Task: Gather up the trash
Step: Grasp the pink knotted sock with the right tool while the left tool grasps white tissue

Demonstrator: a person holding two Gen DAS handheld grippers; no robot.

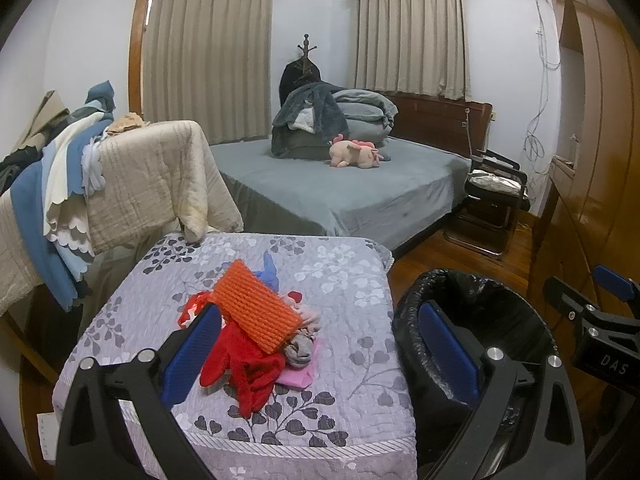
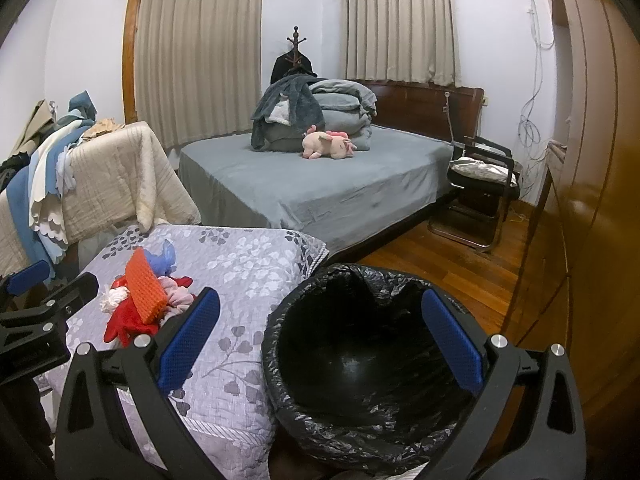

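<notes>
Here I have both grippers hovering with jaws spread wide and nothing between them. My left gripper [image 1: 320, 340] hangs over the floral quilted surface [image 1: 340, 280], where the trash pile [image 1: 256, 332] sits: an orange ridged sponge [image 1: 258, 310] lying on a red glove [image 1: 240, 368] and crumpled pinkish scraps. My right gripper [image 2: 320, 336] hangs above the black-lined trash bin [image 2: 360, 360], just right of the surface. Far behind stands the grey bed [image 2: 340, 188] with a pink plush toy [image 2: 328, 145].
</notes>
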